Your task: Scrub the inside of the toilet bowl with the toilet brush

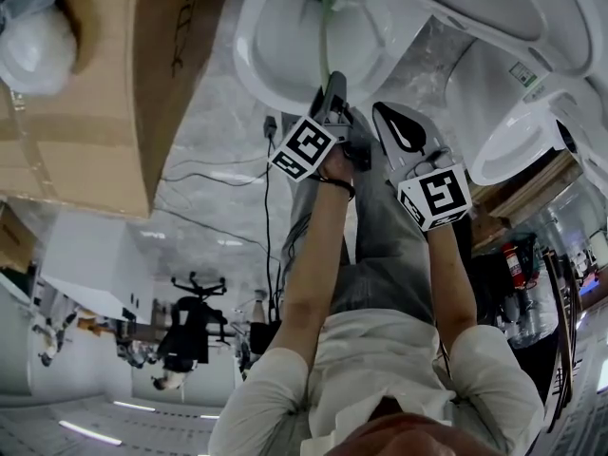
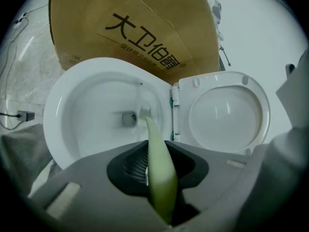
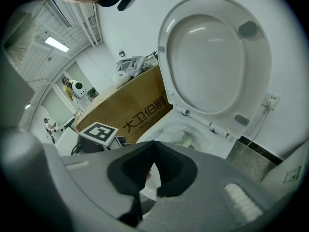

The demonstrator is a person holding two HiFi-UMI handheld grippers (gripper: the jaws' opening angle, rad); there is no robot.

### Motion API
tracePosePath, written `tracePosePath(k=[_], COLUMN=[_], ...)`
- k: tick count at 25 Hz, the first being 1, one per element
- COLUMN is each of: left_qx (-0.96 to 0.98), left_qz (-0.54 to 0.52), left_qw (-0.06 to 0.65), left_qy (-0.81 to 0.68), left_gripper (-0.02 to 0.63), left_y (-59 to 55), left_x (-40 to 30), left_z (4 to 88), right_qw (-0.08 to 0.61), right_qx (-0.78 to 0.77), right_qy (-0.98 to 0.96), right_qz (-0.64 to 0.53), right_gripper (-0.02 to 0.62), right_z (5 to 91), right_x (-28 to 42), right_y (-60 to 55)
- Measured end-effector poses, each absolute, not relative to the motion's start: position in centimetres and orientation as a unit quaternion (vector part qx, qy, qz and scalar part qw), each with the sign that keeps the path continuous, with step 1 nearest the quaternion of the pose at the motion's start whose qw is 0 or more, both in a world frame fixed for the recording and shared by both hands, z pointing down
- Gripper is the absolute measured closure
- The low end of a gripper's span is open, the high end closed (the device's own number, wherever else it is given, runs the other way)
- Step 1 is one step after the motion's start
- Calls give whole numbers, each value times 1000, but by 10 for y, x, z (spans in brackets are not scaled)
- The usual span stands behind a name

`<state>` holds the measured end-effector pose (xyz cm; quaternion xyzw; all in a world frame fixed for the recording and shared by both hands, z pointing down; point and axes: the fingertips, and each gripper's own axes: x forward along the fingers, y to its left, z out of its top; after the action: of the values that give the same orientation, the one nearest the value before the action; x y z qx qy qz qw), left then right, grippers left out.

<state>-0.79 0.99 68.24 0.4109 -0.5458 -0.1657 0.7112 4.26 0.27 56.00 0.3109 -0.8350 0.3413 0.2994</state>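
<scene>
Nearest the person, two bare forearms reached forward, each hand carrying a claw. On the left, the left claw [image 2: 159, 152] was clamped tight on the pale green handle of the toilet brush [image 2: 150, 129]. The handle ran up between its dark pads and out past the tips. Just beside it on the right, the right claw [image 3: 154, 146] had its tips pressed together with nothing caught between them. It was held short of the rim and touched neither the brush nor the porcelain.

Beyond the claws, the toilet bowl [image 2: 57, 124] lay open and white. The brush slanted down into it from the left claw. Its small white bristled head sat low inside, right next to the dark drain opening [image 2: 128, 119]. Whether the bristles actually pressed on the porcelain could not be told. The right gripper view showed the same head resting deep in the bowl.

Behind the bowl, the seat and lid [image 2: 227, 112] were swung up on their hinges and stood raised over the back of the rim. Close against the far side of the bowl stood a large brown cardboard box [image 2: 130, 33] with dark printed characters across its face. A thin black cable [image 2: 23, 115] lay on the pale marbled floor [image 1: 218, 131] beside the bowl.
</scene>
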Motion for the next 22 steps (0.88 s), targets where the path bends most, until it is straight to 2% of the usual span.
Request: tracePosePath(k=[3,12,18,22], left_qx=[455,630,692,725], left_qz=[-100,216,339,425], left_qw=[692,559,471,381], left_qy=[-552,-494,-430,-385], left_gripper=[492,492,493,493], left_y=[10,-10,-19,-27], left_x=[-19,-53,-54,-58], left_z=[682,670,666,663], right_qw=[297,286,276,270], right_qx=[315,332,346,356], right_qy=[-834,-828,-823,-820], right_qz=[343,351,355,358], right_gripper=[592,592,592,592], right_z=[559,558,558,558], right_x=[42,38,40,44], right_y=[4,12,15,16])
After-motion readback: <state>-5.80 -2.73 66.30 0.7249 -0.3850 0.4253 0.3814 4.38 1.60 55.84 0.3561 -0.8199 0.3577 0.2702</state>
